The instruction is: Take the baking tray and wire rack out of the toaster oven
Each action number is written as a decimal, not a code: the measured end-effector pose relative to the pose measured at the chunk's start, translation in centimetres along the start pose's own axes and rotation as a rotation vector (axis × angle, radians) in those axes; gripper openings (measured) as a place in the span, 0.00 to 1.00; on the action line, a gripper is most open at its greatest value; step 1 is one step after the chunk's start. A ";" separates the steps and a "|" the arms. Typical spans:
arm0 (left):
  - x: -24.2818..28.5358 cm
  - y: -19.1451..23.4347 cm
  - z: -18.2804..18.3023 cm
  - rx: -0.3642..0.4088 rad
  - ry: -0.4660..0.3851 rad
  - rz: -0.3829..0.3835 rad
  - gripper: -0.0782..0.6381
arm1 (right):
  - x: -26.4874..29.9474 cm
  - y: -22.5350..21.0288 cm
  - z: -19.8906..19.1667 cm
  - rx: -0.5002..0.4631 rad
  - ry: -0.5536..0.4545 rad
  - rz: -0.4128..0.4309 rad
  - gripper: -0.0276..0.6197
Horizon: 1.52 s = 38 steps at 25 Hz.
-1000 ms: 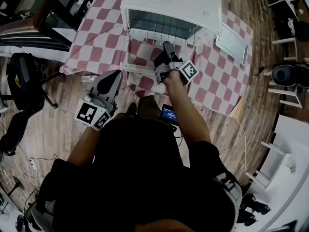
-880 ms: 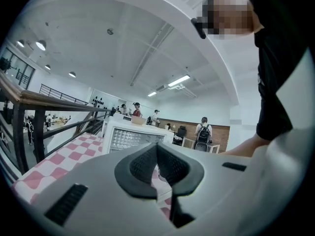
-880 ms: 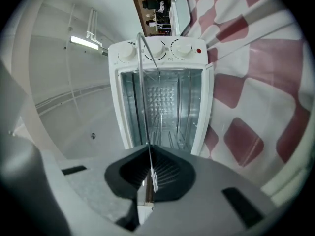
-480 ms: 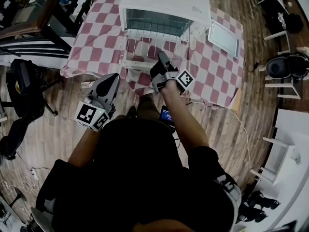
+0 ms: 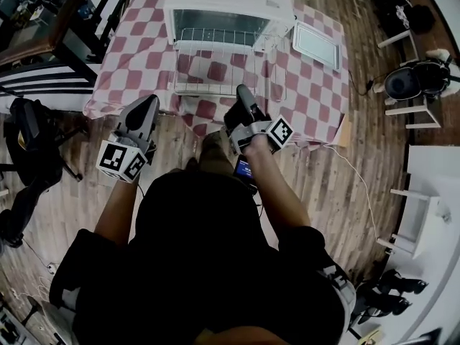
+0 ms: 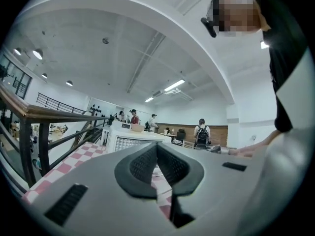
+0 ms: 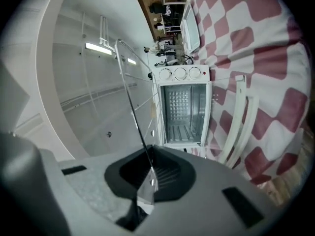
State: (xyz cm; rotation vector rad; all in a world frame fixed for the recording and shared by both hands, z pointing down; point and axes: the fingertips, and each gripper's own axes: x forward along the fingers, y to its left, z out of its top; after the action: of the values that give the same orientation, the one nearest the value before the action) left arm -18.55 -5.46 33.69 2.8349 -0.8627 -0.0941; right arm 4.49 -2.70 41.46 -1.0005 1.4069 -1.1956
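Now: rack [image 5: 215, 67] held before open oven [image 5: 223, 2].
Right gripper [image 5: 243, 92] fingers pinch rack's near edge; left gripper [image 5: 146, 105] fingers closed, empty; tray [image 5: 316, 45] lies on surface [image 5: 129, 63] beside oven.

I am in a big open work hall, not a home. Over me is a high white ceiling [image 6: 123, 58] with long strip lights [image 6: 172, 86]. A dark railing [image 6: 49, 114] runs along one side. Far off some people [image 6: 202, 134] stand around, one with a backpack. The wood floor [image 5: 72, 192] has a loose cable [image 5: 363, 192], a black bag [image 5: 25, 124] and white chairs [image 5: 415, 113] on it. My counter [image 5: 144, 49] has a red and white checked cloth. A white toaster oven [image 5: 223, 6] stands on it, like a small test kitchen.
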 end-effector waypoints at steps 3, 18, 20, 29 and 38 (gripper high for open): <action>0.6 -0.3 0.3 0.011 -0.010 -0.023 0.10 | -2.2 1.8 0.6 -0.023 -0.027 0.033 0.05; 8.4 -10.1 -2.0 0.013 0.031 -0.310 0.10 | -17.2 6.3 7.9 -0.129 -0.280 0.053 0.05; 9.4 -11.8 -2.6 0.011 0.049 -0.358 0.10 | -19.3 6.6 8.6 -0.134 -0.318 0.053 0.05; 14.7 -18.1 -5.3 0.011 0.108 -0.470 0.10 | -26.1 6.5 14.2 -0.131 -0.440 0.059 0.05; 23.0 -22.2 -7.5 0.018 0.142 -0.450 0.10 | -28.3 5.0 23.4 -0.106 -0.436 0.039 0.05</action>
State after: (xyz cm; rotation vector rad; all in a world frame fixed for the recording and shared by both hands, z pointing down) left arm 13.53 0.93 36.66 2.9535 -0.1895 0.0573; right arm 32.23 21.85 40.93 -1.2169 1.1432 -0.8159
